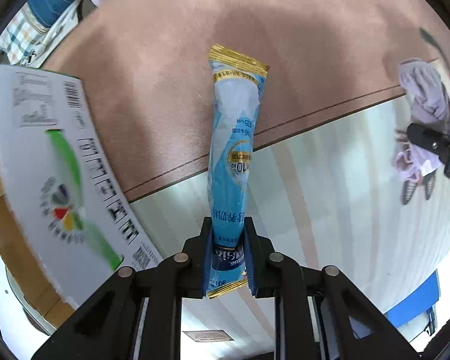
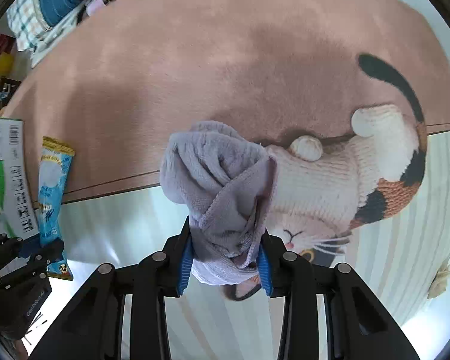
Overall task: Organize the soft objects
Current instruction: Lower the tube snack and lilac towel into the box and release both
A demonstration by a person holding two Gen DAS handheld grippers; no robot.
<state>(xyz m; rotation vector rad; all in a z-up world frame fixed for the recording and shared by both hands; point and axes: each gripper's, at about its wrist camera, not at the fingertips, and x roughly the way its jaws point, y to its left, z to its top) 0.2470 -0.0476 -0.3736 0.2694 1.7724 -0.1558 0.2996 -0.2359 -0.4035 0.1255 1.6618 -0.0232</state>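
Observation:
My left gripper (image 1: 227, 240) is shut on a long blue packet with gold ends (image 1: 234, 138) and holds it up over the edge of a pink rug (image 1: 171, 60). The packet also shows in the right wrist view (image 2: 51, 192), with the left gripper (image 2: 30, 252) around its lower part. My right gripper (image 2: 226, 255) is shut on a bunched lilac towel (image 2: 216, 180), held above the floor. The towel and right gripper also show at the far right of the left wrist view (image 1: 420, 114).
A white cardboard box with green print (image 1: 60, 180) is close on the left. A cat-shaped knitted rug (image 2: 345, 180) lies under the towel. Folded cloths and bottles (image 2: 51, 6) sit at the rug's far left. Pale striped floor (image 1: 345, 195) lies in front.

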